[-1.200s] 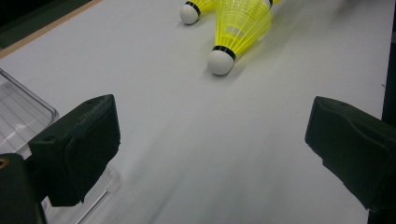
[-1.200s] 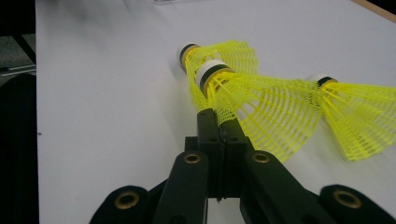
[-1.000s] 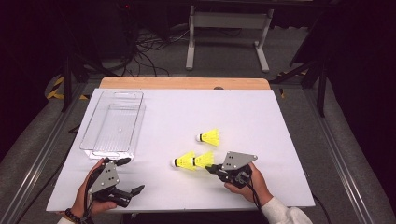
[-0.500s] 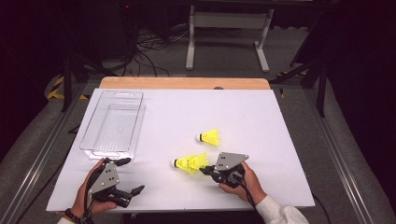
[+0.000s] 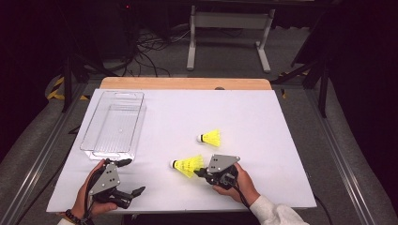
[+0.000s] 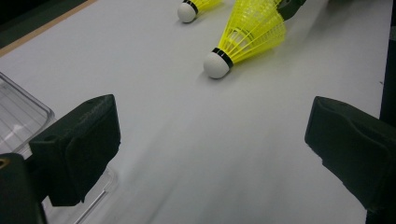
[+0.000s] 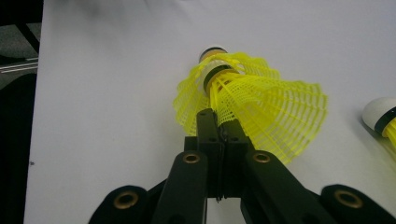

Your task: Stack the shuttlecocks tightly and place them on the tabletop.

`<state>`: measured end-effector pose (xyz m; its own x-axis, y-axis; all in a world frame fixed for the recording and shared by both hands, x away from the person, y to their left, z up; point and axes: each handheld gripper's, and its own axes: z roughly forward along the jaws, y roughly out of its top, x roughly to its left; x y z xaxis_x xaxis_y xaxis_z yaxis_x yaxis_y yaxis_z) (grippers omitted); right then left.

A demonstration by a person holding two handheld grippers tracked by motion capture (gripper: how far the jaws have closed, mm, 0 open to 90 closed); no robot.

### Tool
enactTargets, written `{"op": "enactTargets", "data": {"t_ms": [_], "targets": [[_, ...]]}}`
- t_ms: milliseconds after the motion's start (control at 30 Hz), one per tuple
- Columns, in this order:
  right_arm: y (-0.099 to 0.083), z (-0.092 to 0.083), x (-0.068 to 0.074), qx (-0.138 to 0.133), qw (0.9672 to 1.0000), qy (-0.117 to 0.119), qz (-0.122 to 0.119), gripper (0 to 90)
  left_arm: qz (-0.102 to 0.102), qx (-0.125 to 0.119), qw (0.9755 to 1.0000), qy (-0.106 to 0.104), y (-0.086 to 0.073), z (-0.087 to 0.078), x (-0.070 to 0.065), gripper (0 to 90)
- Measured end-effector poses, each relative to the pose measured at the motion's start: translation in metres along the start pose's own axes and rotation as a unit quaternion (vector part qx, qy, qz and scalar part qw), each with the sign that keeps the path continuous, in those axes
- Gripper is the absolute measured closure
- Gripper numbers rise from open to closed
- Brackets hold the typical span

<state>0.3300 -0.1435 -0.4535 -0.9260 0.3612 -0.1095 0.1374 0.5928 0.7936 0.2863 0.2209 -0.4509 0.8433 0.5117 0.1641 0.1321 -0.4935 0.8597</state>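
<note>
A: High view first. Right hand-held gripper (image 5: 201, 172) near the front edge of the surface (image 5: 281, 154), jaws closed on the skirt of the near shuttlecock (image 5: 187, 165). Second shuttlecock (image 5: 210, 138) lying apart, toward the middle. Clear bin (image 5: 114, 125) along the left edge.

B: And the left hand-held gripper (image 5: 132, 177)?

A: Resting by the front-left corner, jaws spread wide, nothing between them.

B: Left gripper view?

A: Same story: two black jaws well apart over bare surface (image 6: 187, 154), bin (image 6: 18, 121) corner at lower left, near shuttlecock (image 6: 243, 39) ahead with its white cork down on the surface, the second shuttlecock (image 6: 194, 7) beyond it.

B: Right gripper view?

A: Jaws pinched tight on the yellow mesh of the near shuttlecock (image 7: 252, 105), cork pointing away. Second shuttlecock (image 7: 383, 119) at the right margin.

B: Step in hand?

A: Probably grasp done, lift not yet begun. Next likely: raise clear, carry left over the bin, open there. Worth a gentle hold, since the mesh looks easily crushed.
</note>
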Motion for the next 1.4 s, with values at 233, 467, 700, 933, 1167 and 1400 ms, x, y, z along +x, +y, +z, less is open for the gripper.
{"op": "enactTargets", "data": {"t_ms": [233,467,700,933,1167,1400], "targets": [[0.000,0.006,0.000,-0.001,0.9999,-0.007,0.008,89.4,-0.001,-0.001,1.0000,0.001,0.000,0.000,0.000,4.1],[0.000,0.015,0.002,0.008,1.0000,-0.003,0.003,87.7,0.000,-0.001,1.0000,0.002,0.000,-0.001,0.001,4.1],[0.001,0.016,-0.001,0.007,0.9998,-0.011,0.012,81.4,0.000,-0.001,1.0000,0.001,0.000,-0.001,0.000,4.2],[0.001,0.014,0.001,0.003,0.9997,-0.017,0.015,71.7,0.003,0.002,1.0000,0.003,0.000,0.000,0.000,4.3],[0.000,0.011,0.002,0.002,0.9998,-0.018,0.012,65.8,0.003,0.002,1.0000,0.004,0.000,-0.001,0.000,4.3],[-0.001,0.007,0.001,0.001,0.9996,-0.022,0.020,50.1,0.001,0.002,1.0000,0.004,0.000,-0.001,0.000,4.3]]}}
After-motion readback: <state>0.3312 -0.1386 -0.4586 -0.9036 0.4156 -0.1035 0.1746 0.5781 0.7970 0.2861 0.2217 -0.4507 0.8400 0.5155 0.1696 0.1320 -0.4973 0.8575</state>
